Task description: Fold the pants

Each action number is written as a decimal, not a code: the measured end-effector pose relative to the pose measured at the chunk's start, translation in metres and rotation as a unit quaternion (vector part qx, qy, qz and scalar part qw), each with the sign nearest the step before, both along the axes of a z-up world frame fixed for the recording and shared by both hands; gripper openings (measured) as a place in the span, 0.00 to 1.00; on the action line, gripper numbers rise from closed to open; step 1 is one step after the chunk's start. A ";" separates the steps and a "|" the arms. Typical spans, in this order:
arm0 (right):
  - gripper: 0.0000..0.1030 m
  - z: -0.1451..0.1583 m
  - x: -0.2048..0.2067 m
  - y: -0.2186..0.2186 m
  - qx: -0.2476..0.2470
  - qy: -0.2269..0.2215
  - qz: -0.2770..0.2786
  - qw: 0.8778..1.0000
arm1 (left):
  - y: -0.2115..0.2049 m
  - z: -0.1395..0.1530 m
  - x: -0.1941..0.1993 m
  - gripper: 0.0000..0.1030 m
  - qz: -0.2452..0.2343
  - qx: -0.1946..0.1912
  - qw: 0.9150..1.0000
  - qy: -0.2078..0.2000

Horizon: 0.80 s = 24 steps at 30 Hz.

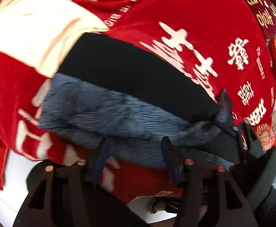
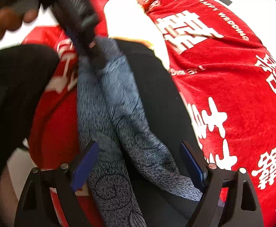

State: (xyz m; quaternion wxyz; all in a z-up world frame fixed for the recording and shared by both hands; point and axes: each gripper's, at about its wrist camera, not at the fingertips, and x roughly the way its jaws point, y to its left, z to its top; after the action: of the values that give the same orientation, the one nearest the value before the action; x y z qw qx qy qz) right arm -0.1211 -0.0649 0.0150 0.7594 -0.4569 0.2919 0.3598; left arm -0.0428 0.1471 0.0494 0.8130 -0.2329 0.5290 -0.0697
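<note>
Pants (image 2: 115, 102) lie bunched, grey lining up, on the red cloth (image 2: 223, 87) over the surface. Your left gripper (image 1: 136, 155) and right gripper (image 2: 138, 162) fingers stand open, gripping nothing. Folding looks partly done; squaring remains.

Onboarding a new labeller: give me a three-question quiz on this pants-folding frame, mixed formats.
1. True or false: the right gripper is clamped shut on the pants.
2. Multiple choice: what do the pants lie on? A) a bare wooden floor B) a red cloth with white lettering C) a green towel
3. Short answer: what pale item lies on the red cloth just beyond the pants in the left wrist view?

Key:
1. False. Its jaws stand wide apart, with the grey and black fabric between them but not pinched. The left gripper is open too.
2. B
3. A cream-coloured folded cloth.
</note>
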 end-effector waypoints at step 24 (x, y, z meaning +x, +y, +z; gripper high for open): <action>0.00 0.072 0.011 -0.005 0.118 0.151 -0.051 0.980 | -0.009 0.015 -0.001 0.76 0.021 -0.060 0.998 0.010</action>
State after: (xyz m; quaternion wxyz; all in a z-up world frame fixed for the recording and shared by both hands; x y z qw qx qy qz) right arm -0.1102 -0.0701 0.0868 0.7726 -0.2891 0.3817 0.4169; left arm -0.0443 0.1382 0.0640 0.7935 -0.2926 0.5273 -0.0820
